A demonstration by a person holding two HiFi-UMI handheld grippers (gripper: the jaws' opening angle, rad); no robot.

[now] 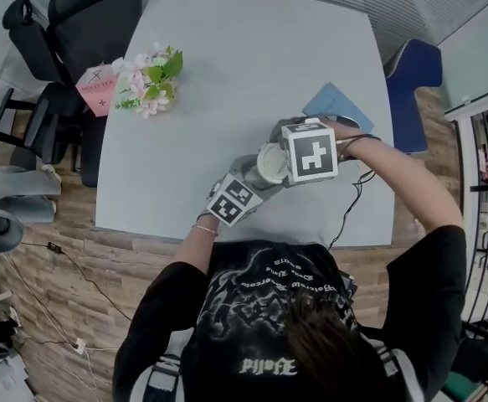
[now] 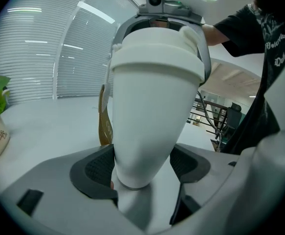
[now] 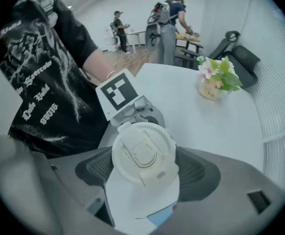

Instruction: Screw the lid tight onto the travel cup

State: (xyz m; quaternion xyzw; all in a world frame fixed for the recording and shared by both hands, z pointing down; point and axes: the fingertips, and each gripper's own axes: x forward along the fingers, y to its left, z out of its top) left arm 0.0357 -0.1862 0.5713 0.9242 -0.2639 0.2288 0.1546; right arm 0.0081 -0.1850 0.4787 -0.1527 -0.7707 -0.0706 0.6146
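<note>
The white tapered travel cup (image 2: 152, 121) is held near the front edge of the pale grey desk (image 1: 227, 82), just in front of the person. Whether its base rests on the surface cannot be told. The left tool (image 2: 142, 168) has its dark ribbed pads pressed on either side of the cup's narrow lower end, keeping the body from turning. The round white plastic lid (image 3: 143, 153), with its flip tab on top, already sits on the cup's mouth, and in the left gripper view its rim looks level all the way round with no gap showing. The right tool (image 3: 146, 169) comes down on it from above, jaws standing wide with a pad against each side of the lid's edge, so it grips the lid.

The placing step looks done and the work seems to be in the tightening turns. How far the threads have run is not visible, so the last firm twist and the release of both tools are probably left.
</note>
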